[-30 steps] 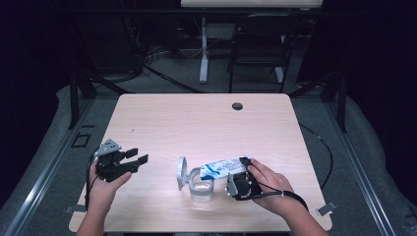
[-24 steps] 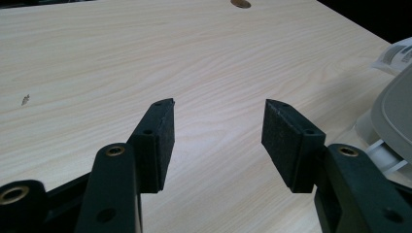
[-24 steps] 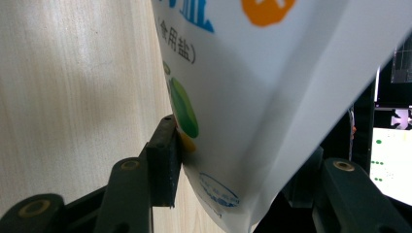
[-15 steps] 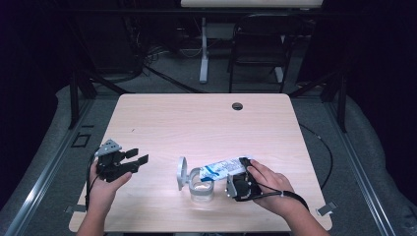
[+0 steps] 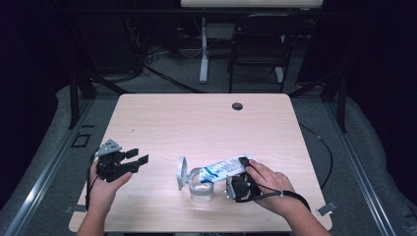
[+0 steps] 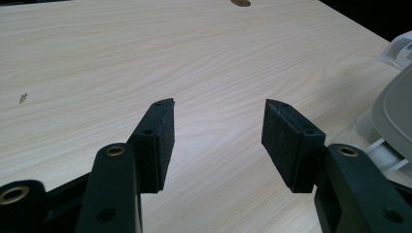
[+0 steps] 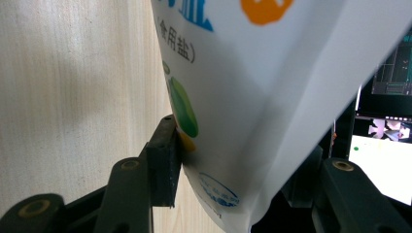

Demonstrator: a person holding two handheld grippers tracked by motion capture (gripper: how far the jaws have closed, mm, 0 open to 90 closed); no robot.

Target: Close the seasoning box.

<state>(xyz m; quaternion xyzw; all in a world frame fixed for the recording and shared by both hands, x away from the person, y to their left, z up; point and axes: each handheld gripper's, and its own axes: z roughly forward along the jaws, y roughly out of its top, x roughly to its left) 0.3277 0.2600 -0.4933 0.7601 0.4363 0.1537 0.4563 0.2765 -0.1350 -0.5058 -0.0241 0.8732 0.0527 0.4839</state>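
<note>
A white salt bag (image 5: 222, 167) with blue print lies tilted, its lower end over a clear jar (image 5: 201, 190) whose grey hinged lid (image 5: 182, 173) stands open. My right gripper (image 5: 243, 172) is shut on the bag's other end. In the right gripper view the bag (image 7: 252, 97) sits between the jaws of the right gripper (image 7: 233, 160); the left pad (image 7: 165, 160) presses on it and the far pad is hidden behind it. My left gripper (image 5: 139, 156) rests at the table's left, open and holding nothing. In its own view, the left gripper (image 6: 218, 109) points over bare wood, the lid (image 6: 393, 111) at the right edge.
The light wooden table (image 5: 196, 123) has a dark cable hole (image 5: 237, 106) near its far edge. A chair (image 5: 260, 49) and desk legs stand beyond the table in the dark. A lit screen (image 7: 384, 165) shows behind the bag.
</note>
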